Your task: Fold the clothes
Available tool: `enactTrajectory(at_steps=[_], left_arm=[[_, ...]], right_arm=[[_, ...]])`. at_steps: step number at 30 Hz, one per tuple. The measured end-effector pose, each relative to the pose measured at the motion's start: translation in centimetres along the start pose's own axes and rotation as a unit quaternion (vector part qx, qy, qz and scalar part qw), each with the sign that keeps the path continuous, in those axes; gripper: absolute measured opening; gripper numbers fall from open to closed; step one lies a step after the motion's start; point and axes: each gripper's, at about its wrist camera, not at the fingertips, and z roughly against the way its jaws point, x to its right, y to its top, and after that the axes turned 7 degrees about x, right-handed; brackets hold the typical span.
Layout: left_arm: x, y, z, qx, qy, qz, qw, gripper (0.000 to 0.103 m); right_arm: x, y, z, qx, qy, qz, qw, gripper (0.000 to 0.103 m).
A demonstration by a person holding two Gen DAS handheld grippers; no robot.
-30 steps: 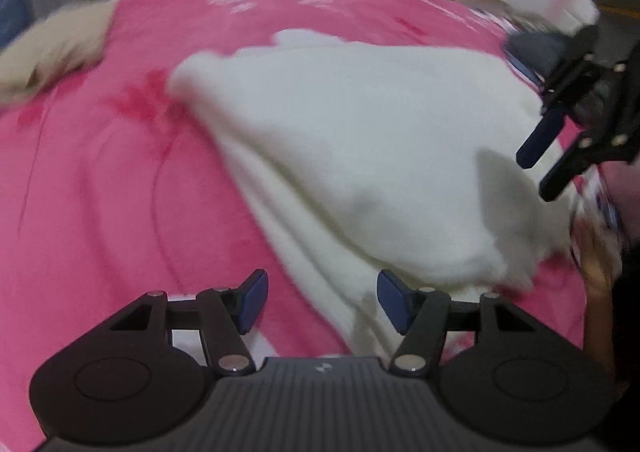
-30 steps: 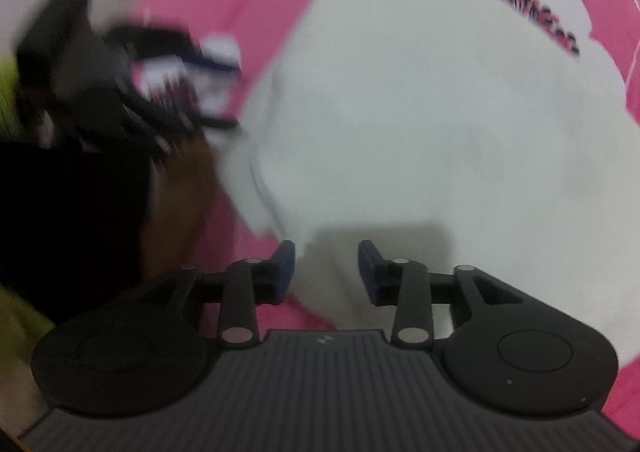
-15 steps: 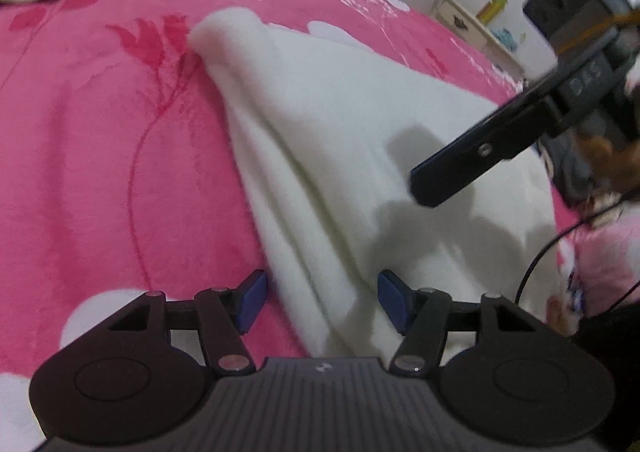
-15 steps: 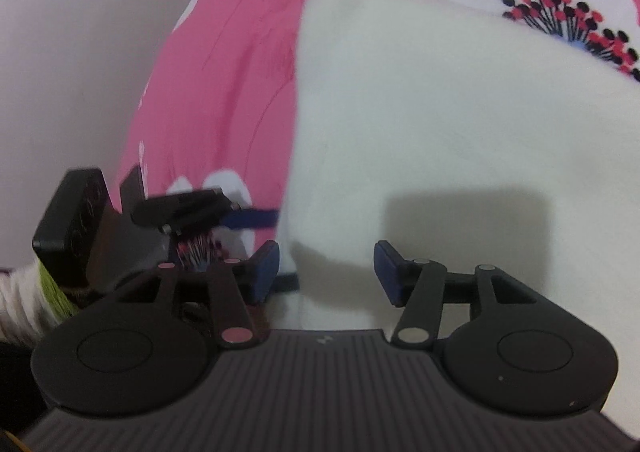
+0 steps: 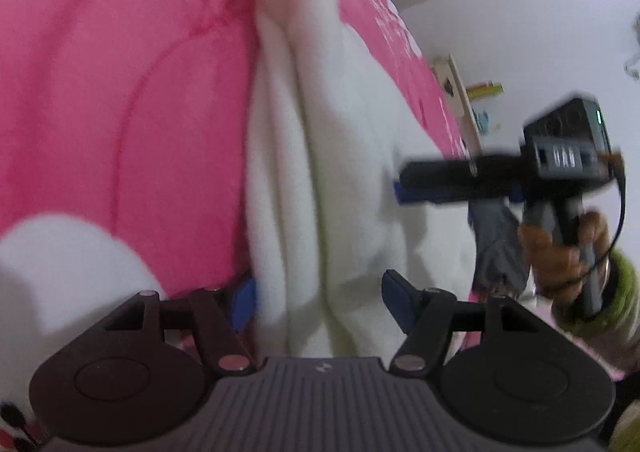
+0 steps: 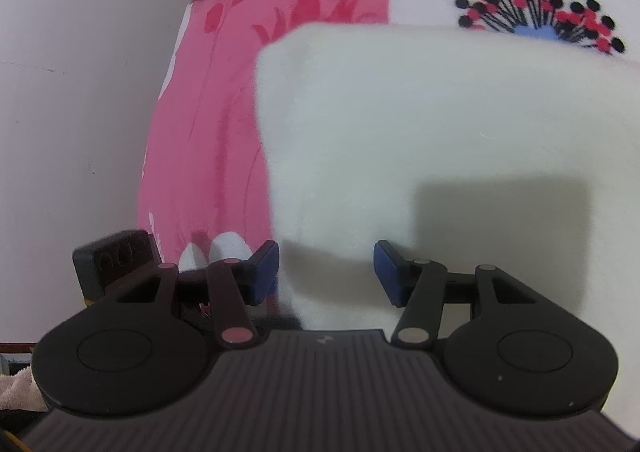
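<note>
- Left wrist view: our left gripper (image 5: 318, 298) is spread wide, straddling the near edge of the white fleece garment (image 5: 340, 155) on the pink blanket (image 5: 120, 91).
- Our right gripper (image 6: 325, 266) likewise gapes over the garment's near hem.
- We judge both must pinch next, then lift to fold.

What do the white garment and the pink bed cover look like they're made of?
White garment: probably fleece or plush, matte, with a fuzzy nap and thick rounded folds. Pink bed cover: looks like soft velvety plush with a printed flower pattern and a slight sheen; blur leaves this uncertain.
</note>
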Motion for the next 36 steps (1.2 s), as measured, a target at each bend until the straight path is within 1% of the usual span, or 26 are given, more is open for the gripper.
enactTrajectory(at_steps=[2,5,7,8,9,11,13,14,15,17,18,19,20,23,24,27,29,31,33,34,36], left_arm=[[0.7,-0.9,-0.5,-0.009,0.000,-0.019,0.9998,0.068],[1.3,-1.9,-1.4,-0.021,-0.004,-0.024,0.9995,0.070],[2.1,-2.6,-2.1,-0.023,0.002,-0.045,0.9987,0.075],[2.6,-2.8,-2.4,-0.022,0.007,-0.060,0.9979,0.079],[3.2,-3.1,-2.7,-0.022,0.013,-0.074,0.9969,0.079],[4.2,-3.5,-3.2,-0.015,0.037,-0.092,0.9950,0.079],[5.2,-3.9,-3.4,-0.007,0.060,-0.107,0.9923,0.072],[5.7,-4.1,-3.4,-0.004,0.073,-0.118,0.9904,0.067],[6.3,-4.6,-3.4,-0.002,0.085,-0.137,0.9870,0.061],[7.6,-5.6,-3.3,0.002,0.110,-0.174,0.9785,0.055],[8.1,-6.0,-3.3,0.004,0.115,-0.194,0.9742,0.051],[8.7,-6.3,-3.4,0.006,0.121,-0.214,0.9694,0.050],[9.4,-6.5,-3.5,0.007,0.128,-0.237,0.9628,0.048],[10.9,-7.3,-4.0,0.009,0.142,-0.279,0.9497,0.044],[11.2,-7.5,-4.1,0.011,0.142,-0.288,0.9470,0.043],[12.0,-8.1,-4.5,0.015,0.144,-0.318,0.9369,0.042],[12.6,-7.6,-4.8,0.017,0.145,-0.336,0.9304,0.042],[13.4,-7.8,-5.2,0.021,0.146,-0.355,0.9230,0.042],[13.9,-8.2,-5.5,0.022,0.149,-0.374,0.9150,0.042],[14.1,-8.3,-5.7,0.024,0.147,-0.381,0.9126,0.042],[14.5,-8.6,-5.8,0.028,0.145,-0.389,0.9093,0.042]], right_arm=[[0.0,-0.2,0.0,0.000,-0.003,-0.001,1.000,0.053],[0.3,-0.4,0.5,0.000,-0.004,-0.001,1.000,0.054],[0.3,-0.5,0.7,0.000,-0.004,-0.001,1.000,0.054],[0.3,-0.5,0.8,0.002,-0.004,0.001,1.000,0.054],[0.3,-0.5,1.0,0.004,-0.004,0.002,1.000,0.054],[0.0,-0.2,1.6,0.014,-0.004,0.006,1.000,0.054],[-0.7,0.4,1.9,0.026,-0.006,0.014,1.000,0.054],[-1.3,0.8,2.1,0.033,-0.008,0.021,0.999,0.054],[-2.0,1.1,2.1,0.038,-0.013,0.033,0.999,0.054],[-3.8,1.8,1.7,0.048,-0.024,0.064,0.996,0.054],[-4.8,2.1,1.4,0.052,-0.031,0.083,0.995,0.055],[-5.9,2.3,0.9,0.055,-0.045,0.107,0.992,0.056],[-7.0,2.4,0.4,0.061,-0.067,0.135,0.987,0.057],[-9.9,2.7,-1.5,0.075,-0.129,0.207,0.967,0.059],[-10.6,2.8,-2.3,0.074,-0.149,0.228,0.960,0.060],[-11.9,2.9,-4.5,0.054,-0.184,0.263,0.945,0.064],[-12.6,2.8,-5.9,0.041,-0.213,0.289,0.933,0.070],[-13.1,2.7,-7.3,0.030,-0.237,0.308,0.921,0.072],[-13.4,2.6,-8.6,0.021,-0.258,0.324,0.910,0.078],[-13.4,2.6,-9.1,0.016,-0.266,0.332,0.905,0.081],[-13.3,2.4,-9.9,0.012,-0.281,0.346,0.895,0.081]])
